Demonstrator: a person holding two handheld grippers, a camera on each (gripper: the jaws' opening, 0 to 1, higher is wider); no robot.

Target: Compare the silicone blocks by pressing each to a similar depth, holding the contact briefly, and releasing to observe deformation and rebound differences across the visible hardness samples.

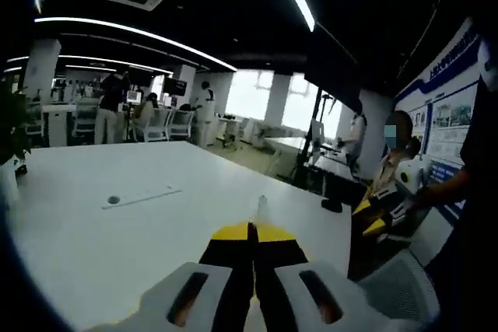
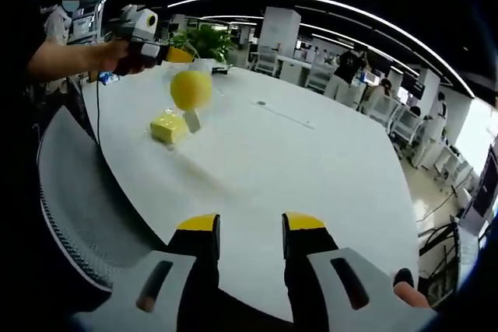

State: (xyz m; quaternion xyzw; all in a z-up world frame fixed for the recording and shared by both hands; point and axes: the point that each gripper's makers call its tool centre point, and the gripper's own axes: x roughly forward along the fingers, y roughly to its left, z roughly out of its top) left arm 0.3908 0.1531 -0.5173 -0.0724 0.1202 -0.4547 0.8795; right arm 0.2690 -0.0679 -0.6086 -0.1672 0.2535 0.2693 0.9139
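Silicone blocks sit near the table's left edge in the right gripper view: a flat yellow block (image 2: 168, 127) lies on the white table (image 2: 311, 169), and a rounder yellow piece (image 2: 191, 89) sits just behind it, beside a small grey piece (image 2: 191, 120). The right gripper (image 2: 250, 232) hovers above the near edge, jaws apart and holding nothing. The left gripper (image 2: 167, 54), held in a hand (image 2: 117, 54), enters from the left above the blocks. In the left gripper view, the left gripper (image 1: 252, 231) has its yellow-tipped jaws pressed together over bare tabletop (image 1: 117, 239). A mesh chair (image 2: 78, 200) hugs the near edge; desks and people stand beyond in an open office.
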